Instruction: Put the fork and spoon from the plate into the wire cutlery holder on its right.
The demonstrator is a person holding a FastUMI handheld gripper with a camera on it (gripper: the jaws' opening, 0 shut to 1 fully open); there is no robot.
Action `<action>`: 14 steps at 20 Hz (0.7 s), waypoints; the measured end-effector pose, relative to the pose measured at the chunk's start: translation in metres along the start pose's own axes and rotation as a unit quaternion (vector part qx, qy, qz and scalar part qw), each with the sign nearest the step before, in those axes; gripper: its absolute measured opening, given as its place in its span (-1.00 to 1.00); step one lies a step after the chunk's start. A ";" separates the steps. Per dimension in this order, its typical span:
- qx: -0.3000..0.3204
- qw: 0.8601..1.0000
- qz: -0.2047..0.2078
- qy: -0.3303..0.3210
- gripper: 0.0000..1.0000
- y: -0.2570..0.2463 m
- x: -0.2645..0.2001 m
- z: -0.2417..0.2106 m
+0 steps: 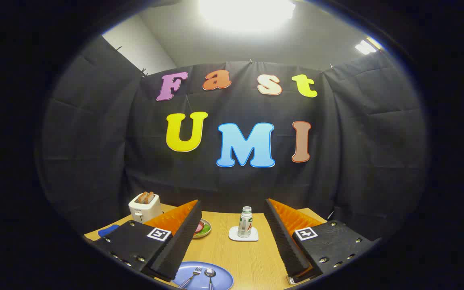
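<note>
The gripper [232, 237] hangs above the table [252, 257] with its fingers spread wide, nothing between them. At about seven o'clock, below the left finger's tip, the blue plate [220, 280] holds the fork [191, 276] with the spoon [210, 276] beside it.
</note>
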State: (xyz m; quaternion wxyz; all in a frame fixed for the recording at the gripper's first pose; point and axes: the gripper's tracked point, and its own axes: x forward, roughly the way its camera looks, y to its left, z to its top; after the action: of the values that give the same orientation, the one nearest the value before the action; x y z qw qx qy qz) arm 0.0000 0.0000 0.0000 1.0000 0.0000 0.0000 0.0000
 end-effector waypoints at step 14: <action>-0.009 0.999 0.029 0.024 0.92 -0.002 -0.007 -0.020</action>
State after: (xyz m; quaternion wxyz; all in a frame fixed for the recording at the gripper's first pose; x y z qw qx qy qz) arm -0.0072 -0.0017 -0.0200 0.9993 -0.0086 0.0235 0.0294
